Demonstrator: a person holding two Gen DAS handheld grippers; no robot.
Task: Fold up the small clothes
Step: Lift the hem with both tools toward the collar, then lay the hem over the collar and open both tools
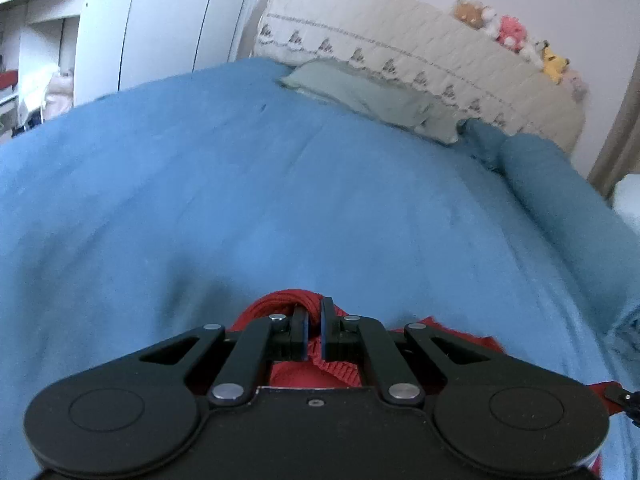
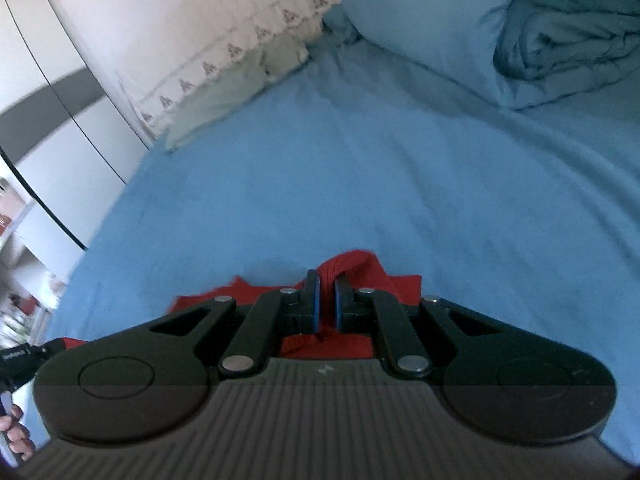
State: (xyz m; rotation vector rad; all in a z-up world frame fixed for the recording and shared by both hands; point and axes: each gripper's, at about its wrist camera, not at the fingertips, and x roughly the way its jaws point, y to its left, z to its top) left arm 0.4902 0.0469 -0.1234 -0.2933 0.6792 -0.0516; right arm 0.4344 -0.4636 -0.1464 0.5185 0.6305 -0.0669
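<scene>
One red garment (image 1: 340, 368), two tongs, one blue bed sheet (image 1: 240, 200). Garment lies on the sheet at the near edge of both views, mostly under the tongs. Left gripper (image 1: 313, 330): jaws nearly together, clamped on a bunched red ribbed fold that pokes up between the fingers. Right gripper (image 2: 327, 300): jaws likewise pinched on a red fold (image 2: 352, 266) rising between them. Also on the sheet: one pale pillow (image 1: 360, 96) far from the garment, against a cream quilted headboard (image 1: 420, 40); one blue pillow (image 2: 424, 28) and one bunched blue duvet (image 2: 568, 28) beyond it. Several plush toys (image 1: 512, 32) top the headboard, blurred, count unclear. Garment's shape and type are hidden by the gripper bodies.
</scene>
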